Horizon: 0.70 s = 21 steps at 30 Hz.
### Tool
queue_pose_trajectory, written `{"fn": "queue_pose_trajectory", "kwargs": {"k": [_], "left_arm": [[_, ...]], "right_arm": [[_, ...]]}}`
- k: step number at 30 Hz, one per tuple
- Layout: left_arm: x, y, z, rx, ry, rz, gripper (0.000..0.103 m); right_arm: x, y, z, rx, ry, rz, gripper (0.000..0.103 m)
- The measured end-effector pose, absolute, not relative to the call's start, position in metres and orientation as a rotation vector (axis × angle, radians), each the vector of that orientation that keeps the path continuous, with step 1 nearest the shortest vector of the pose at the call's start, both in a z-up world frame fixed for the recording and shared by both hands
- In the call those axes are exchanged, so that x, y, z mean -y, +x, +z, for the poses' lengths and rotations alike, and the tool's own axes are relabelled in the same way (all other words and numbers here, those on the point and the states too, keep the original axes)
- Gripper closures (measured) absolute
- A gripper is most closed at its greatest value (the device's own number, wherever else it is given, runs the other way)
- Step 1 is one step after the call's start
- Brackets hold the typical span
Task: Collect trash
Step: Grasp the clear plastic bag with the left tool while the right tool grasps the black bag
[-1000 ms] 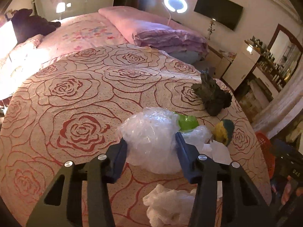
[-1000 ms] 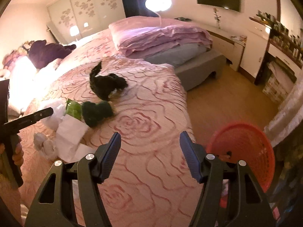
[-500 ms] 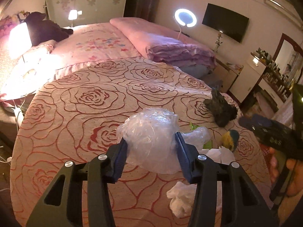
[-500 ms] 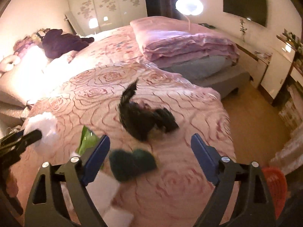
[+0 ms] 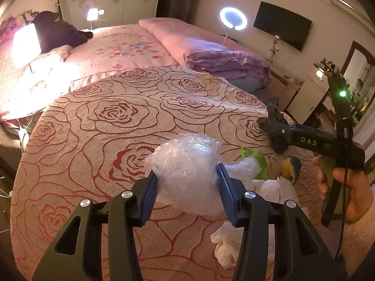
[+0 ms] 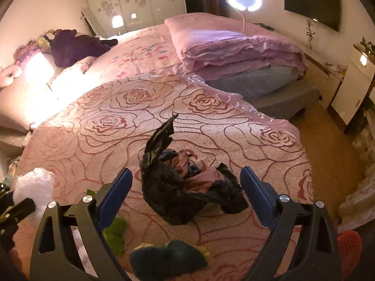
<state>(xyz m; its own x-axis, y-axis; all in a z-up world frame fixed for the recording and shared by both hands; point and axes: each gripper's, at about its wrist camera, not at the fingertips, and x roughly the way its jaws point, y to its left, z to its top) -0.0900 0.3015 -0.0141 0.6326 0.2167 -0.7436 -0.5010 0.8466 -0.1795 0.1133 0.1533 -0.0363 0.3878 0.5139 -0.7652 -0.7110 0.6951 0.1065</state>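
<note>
Left wrist view: left gripper [image 5: 186, 183] is pinching the clear plastic bag [image 5: 187, 166] between its jaws, above the bed [image 5: 112, 121].

Right wrist view: right gripper [image 6: 185, 187] is hovering, jaws spread wide, straddling the black plastic bag [image 6: 182, 189].

**Left gripper clamped, right gripper spread wide**

Left gripper [image 5: 186, 188]: both blue-padded fingers [image 5: 147, 199] pressed into the sides of the clear plastic wad [image 5: 185, 171], wad squeezed between them and held above the bedspread [image 5: 112, 121]. The gripper body points forward, roughly level.

Right gripper [image 6: 186, 194]: jaws wide apart, fingers [image 6: 114, 194] either side of the black crumpled bag [image 6: 185, 189], not touching it, nothing between the pads but the bag lying below. In the left wrist view the right gripper reaches in to the right of the wad, with the right hand [image 5: 349, 192] wrapped around its handle, thumb and fingers visible.
</note>
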Motion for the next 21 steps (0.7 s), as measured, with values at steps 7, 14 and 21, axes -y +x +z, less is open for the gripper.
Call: {"fn": "queue_pose_trajectory", "kwargs": {"k": [7,14,21], "left_arm": [[-0.301,-0.091,-0.012,-0.785,-0.391,0.432,0.057],[-0.3,-0.094,-0.01,-0.779,-0.389,0.438,0.057],[-0.293,-0.098,-0.004,-0.772,-0.382,0.432,0.057]], "right_arm": [[-0.151,0.113,-0.041,-0.89,-0.259,0.811,0.044],[-0.139,0.107,-0.04,-0.898,-0.246,0.814,0.049],[-0.116,0.103,-0.043,-0.934,-0.208,0.811,0.05]]}}
